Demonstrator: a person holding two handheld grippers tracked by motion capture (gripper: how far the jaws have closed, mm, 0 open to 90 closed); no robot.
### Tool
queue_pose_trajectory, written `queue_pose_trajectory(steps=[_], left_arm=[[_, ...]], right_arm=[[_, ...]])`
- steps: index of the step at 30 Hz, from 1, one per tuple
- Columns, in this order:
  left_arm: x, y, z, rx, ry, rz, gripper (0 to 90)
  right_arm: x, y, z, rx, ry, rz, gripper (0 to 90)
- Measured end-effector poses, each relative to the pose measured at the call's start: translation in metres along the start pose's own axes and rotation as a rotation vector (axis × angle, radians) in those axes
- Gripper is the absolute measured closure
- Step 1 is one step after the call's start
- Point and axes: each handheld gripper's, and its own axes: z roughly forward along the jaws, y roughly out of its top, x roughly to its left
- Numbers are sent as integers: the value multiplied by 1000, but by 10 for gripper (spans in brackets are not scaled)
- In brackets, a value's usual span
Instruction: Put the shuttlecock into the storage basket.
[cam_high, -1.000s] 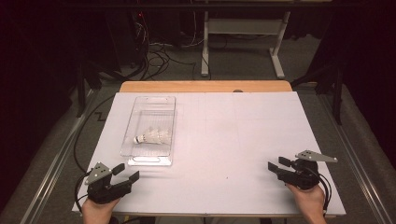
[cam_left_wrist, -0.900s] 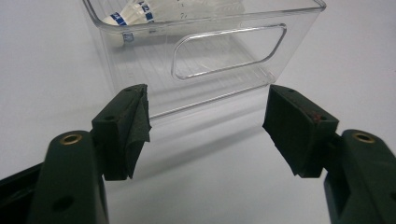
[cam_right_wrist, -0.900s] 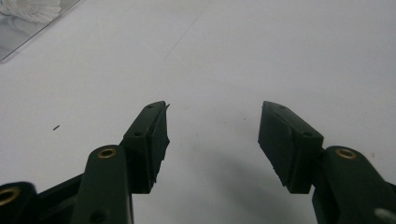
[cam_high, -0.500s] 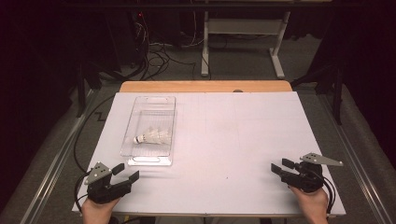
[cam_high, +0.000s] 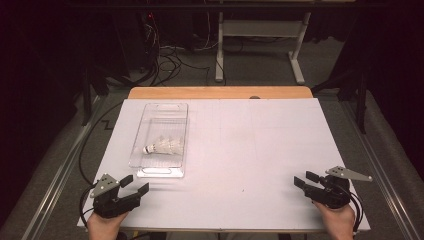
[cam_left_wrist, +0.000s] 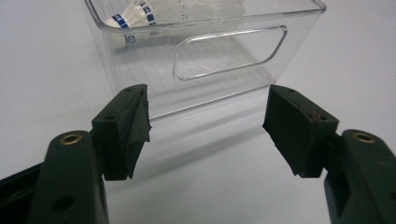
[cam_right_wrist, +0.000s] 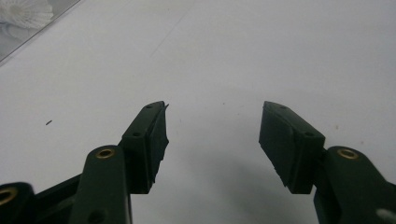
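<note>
Almost nothing has changed over the last second: the bin sits where it did on the white table, the shuttlecock lies in the same spot inside it, and your left gripper has kept its place just short of the bin's near end. Your right gripper has only nudged a little at the near right corner of the table, far to the right of the bin. So, as I read it, the work has not started; you are parked at the ready with the shuttlecock untouched.

Your left gripper's jaws stand wide apart and empty. In the left gripper view they frame the bin's near wall with its handle cut-out, with bare table between the pads and the plastic, so nothing is touched. The shuttlecock shows through the clear wall, cork toward the bin's left side.

Your right gripper is spread just as wide, holding nothing, over bare table, aimed toward the bin.
</note>
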Motion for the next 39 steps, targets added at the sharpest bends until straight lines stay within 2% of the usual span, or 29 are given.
queue_pose_trajectory(steps=[15,39], left_arm=[[1,0,-1,-3,-2,-3,322],[1,-1,-2,-5,-3,-10,321]], right_arm=[[-5,-7,-8,-13,-11,20,407],[-7,-12,-12,-10,-27,18,396]])
